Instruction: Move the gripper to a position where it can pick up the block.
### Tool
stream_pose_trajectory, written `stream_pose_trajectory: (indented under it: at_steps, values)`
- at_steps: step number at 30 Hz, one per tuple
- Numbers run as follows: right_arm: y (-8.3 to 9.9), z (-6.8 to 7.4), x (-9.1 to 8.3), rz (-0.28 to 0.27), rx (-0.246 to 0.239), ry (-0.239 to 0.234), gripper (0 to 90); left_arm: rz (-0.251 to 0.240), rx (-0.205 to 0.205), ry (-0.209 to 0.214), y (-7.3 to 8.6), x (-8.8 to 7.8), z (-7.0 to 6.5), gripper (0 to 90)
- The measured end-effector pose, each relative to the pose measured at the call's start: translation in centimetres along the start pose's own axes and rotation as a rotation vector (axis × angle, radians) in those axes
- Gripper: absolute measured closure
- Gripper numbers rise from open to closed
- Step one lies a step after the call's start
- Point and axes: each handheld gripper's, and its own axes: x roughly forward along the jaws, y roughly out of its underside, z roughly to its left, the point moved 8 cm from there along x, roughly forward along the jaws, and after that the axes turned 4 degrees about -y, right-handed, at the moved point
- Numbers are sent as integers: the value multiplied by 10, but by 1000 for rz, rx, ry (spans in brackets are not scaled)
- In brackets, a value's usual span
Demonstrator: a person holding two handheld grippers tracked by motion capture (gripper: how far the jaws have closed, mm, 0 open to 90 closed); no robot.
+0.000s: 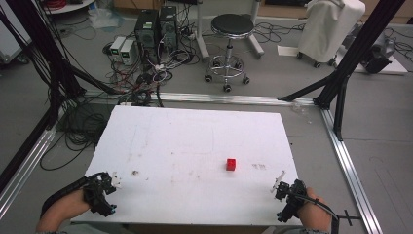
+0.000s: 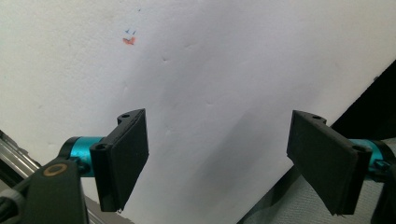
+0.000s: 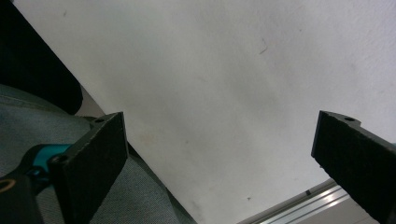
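My left tongs (image 1: 116,179) and right tongs (image 1: 278,181) gape empty; the small red plastic cube (image 1: 231,164), mid white counter (image 1: 195,131), may skid if nudged off-centre.

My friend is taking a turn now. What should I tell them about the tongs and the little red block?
Left tongs: open, empty, at the near left edge of the white table.
Right tongs: open, empty, at the near right edge.
Red block: alone on the table, right of centre, nearer the right tongs, apart from both.
Done: nothing gripped so far.
Left: probably reach the right tongs forward and close on the block.
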Motion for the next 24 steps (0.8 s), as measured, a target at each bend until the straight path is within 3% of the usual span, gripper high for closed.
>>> stream_pose_trajectory:
  at_steps: [24]
  values:
    - [-1,-1,-4,-20,-12,4,30,-7,-11,-10,0,-2,2,211]
